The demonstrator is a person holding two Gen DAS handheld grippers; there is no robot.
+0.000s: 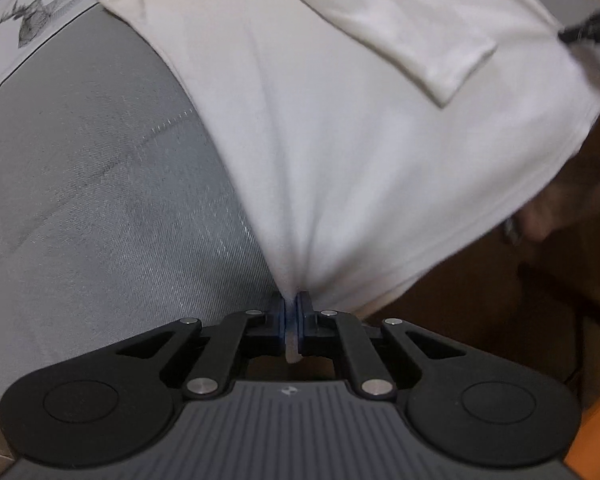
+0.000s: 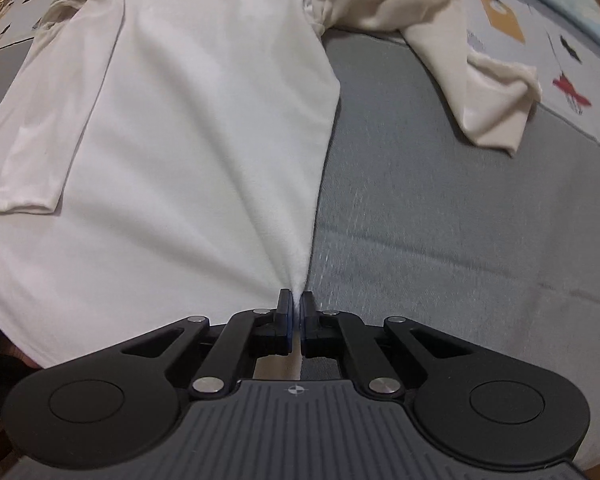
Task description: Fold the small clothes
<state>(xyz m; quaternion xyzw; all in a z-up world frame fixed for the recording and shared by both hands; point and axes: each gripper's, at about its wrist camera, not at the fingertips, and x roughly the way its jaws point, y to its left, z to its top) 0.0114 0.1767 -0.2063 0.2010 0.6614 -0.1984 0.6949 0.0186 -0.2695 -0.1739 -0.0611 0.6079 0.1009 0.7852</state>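
Left wrist view: the left gripper points down, its jaws closed on a pinched corner of the hem of a white long-sleeved shirt; a sliver of cloth shows between the blue pads. From the pinch, creases fan outward across the body of the shirt. To the left of the garment lies a grey woven cover; beyond it is a pale printed sheet bearing a line drawing of a deer. One sleeve lies folded over the shirt's body, its cuff toward the right. At the far right edge a dark blurred shape touches the cloth; what it is cannot be told. Below the hem on the right, brown wood shows.

Right wrist view: the right gripper is likewise closed, its jaws gripping the other hem corner of the shirt, with fabric drawn to a point between the pads. The shirt spreads away from the jaws, front flat on the grey cover. The left-hand sleeve lies folded inward along the body, its cuff near the hem. The right-hand sleeve lies crumpled outward over the cover, its cuff reaching the edge of the patterned sheet. The collar end lies farthest away, near the top edge.
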